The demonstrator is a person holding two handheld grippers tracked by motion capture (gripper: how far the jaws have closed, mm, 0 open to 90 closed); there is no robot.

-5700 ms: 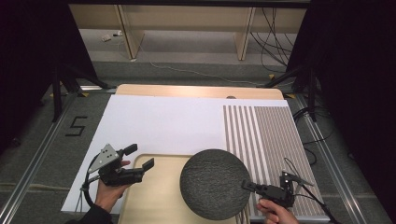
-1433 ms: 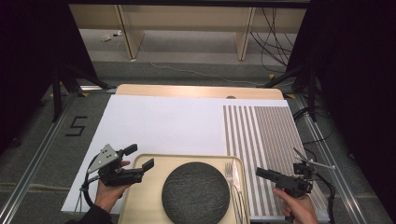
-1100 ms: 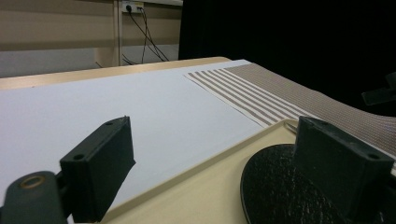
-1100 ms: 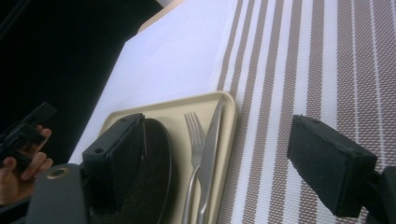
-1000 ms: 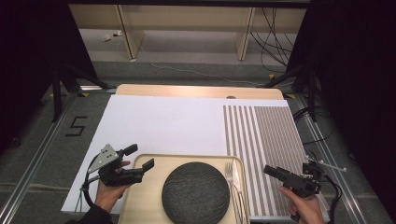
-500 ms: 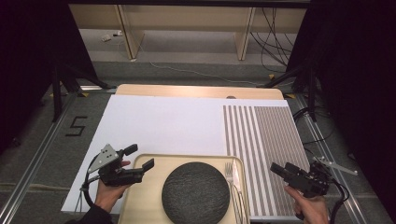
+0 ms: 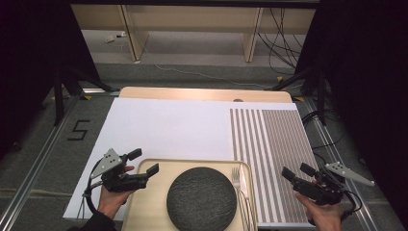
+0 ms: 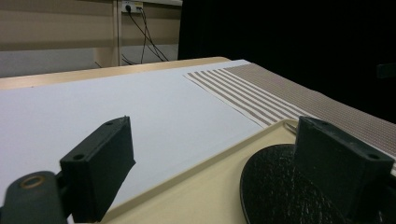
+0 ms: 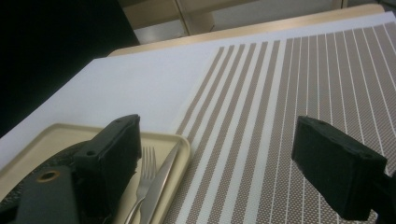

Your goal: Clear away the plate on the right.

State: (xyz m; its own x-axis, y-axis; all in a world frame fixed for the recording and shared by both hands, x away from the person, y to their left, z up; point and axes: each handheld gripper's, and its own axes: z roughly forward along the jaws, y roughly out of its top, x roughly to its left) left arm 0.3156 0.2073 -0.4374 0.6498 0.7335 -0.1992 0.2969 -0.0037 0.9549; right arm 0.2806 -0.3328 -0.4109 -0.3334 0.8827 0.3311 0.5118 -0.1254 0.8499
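The dark round plate [image 7: 201,198] lies flat in the middle of the beige tray [image 7: 144,211], which sits at the near edge of the worktop [image 7: 192,94], a little left of centre. The plate has a rough, stony surface and touches nothing but the tray floor. Just to its right, inside the tray's right rim, a fork [image 7: 236,180] and a knife [image 7: 244,185] lie side by side, handles toward the person; in the right tool view the fork [image 9: 145,172] lies left of the knife [image 9: 161,179], and they seem to touch, though the blur makes that hard to settle.

The tray rests on a white sheet [image 7: 168,127] that covers most of the worktop. Right of the tray lies a brown and white striped mat [image 7: 269,144], reaching the worktop's right edge.

The left tool [image 7: 143,162] is held in the left hand [image 7: 113,199] over the tray's far left corner, its jaws spread wide with nothing between them. In the left tool view one jaw stands over the white sheet and the other over the plate's [image 8: 275,186] left edge, with no contact to be seen.

The right tool [image 7: 297,171] is held in the right hand [image 7: 325,214] at the near right corner of the worktop, over the striped mat and well apart from the tray. Its jaws are also spread and empty; its view shows one jaw above the tray's right rim [image 9: 177,140] and the other above the mat [image 9: 261,116]
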